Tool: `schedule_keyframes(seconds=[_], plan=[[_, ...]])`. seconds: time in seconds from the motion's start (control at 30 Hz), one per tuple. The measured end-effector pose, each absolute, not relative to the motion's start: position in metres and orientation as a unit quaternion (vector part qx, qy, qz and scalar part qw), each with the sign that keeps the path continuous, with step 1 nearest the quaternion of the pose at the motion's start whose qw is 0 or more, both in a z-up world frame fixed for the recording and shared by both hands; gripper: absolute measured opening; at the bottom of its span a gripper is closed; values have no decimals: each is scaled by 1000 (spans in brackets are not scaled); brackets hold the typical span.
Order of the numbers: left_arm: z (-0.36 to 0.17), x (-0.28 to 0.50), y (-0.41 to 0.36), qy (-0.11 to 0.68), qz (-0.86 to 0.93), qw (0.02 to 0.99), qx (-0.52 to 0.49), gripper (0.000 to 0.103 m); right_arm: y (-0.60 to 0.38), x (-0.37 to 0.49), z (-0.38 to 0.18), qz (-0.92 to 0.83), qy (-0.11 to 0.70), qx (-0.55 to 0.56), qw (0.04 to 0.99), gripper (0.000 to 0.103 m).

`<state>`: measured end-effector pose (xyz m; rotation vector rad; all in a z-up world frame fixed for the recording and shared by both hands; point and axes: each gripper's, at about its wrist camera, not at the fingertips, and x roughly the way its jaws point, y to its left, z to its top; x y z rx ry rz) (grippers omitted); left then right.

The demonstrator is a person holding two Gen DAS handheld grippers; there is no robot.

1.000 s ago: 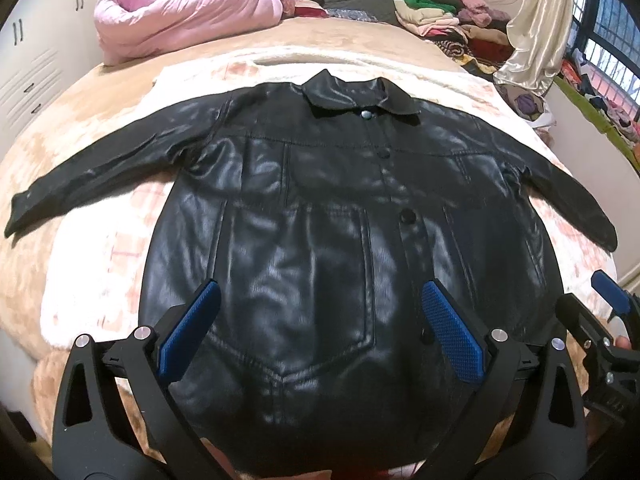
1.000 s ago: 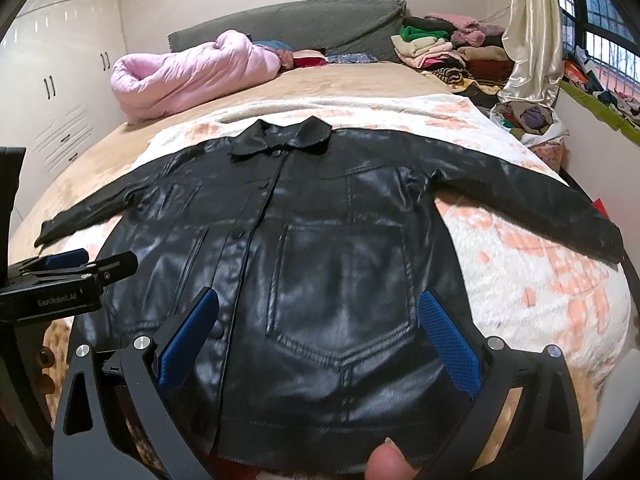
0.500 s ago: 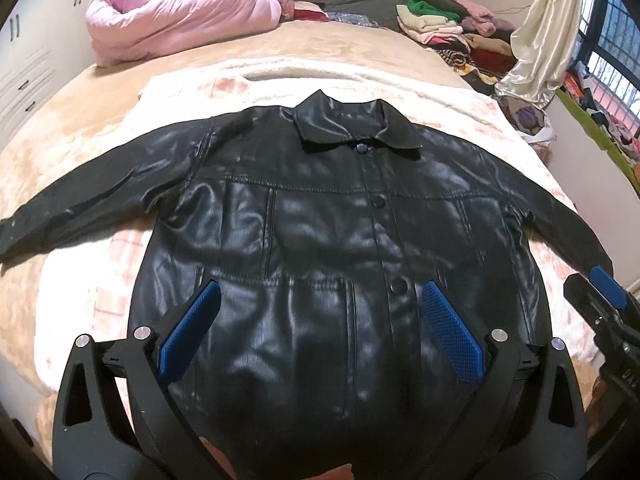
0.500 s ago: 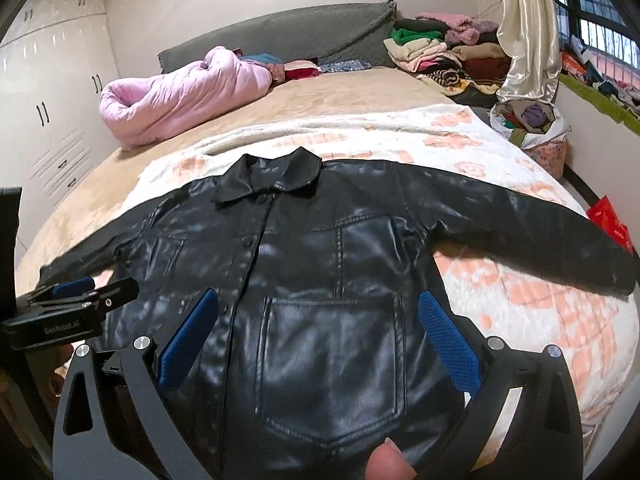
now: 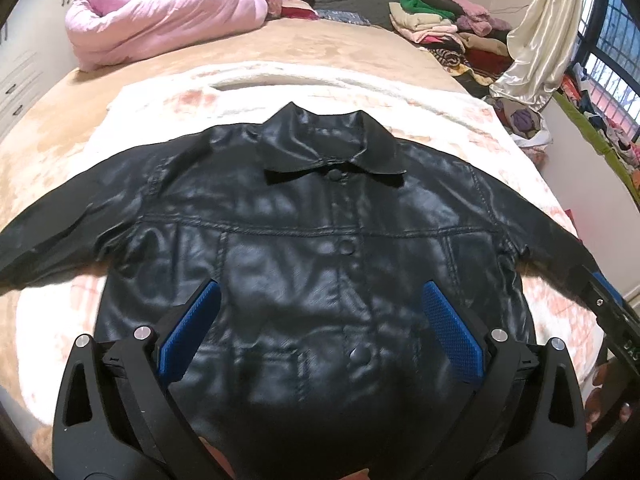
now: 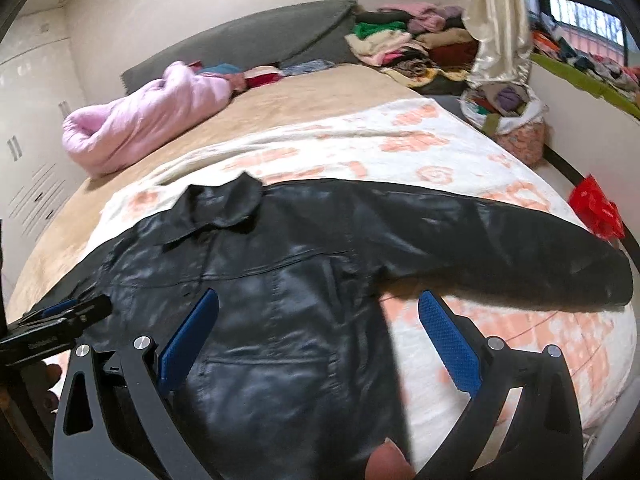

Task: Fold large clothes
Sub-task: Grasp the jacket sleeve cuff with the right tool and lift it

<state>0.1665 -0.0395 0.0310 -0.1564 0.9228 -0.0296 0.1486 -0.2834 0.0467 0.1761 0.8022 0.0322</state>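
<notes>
One jacket point(image 5: 320, 264) — two grippers — one quilt point(image 5: 160, 12)

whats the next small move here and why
Probably lower the right gripper onto the right sleeve to fold it inward: the black jacket lies flat and buttoned, both sleeves are spread out, and both grippers are open, holding nothing.

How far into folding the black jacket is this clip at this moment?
Done: the black jacket lies flat, front up and buttoned, on the floral blanket, both sleeves spread out to the sides. In hand: nothing; the left gripper and the right gripper are open above the jacket, the right one near the right sleeve. Left: every fold, since no sleeve or hem is turned in yet.
</notes>
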Motion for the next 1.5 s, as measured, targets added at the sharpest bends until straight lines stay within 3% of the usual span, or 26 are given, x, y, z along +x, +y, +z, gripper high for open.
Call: schedule_keyframes(seconds=[1.07,1.37,1.43,1.5], plan=[[-19,258,-145,490,-73,868,-17,94,-542,144,-62,-299,380,352,801,99],[-25,266,-148,495,-76,865,-28,94,-582,144,-77,-290,287,469,783,99],[-26,267,-146,495,-78,865,-33,94,-591,148,-78,-283,265,488,782,90],[-25,268,-146,495,-79,865,-35,94,-596,150,-77,-265,244,502,786,41]])
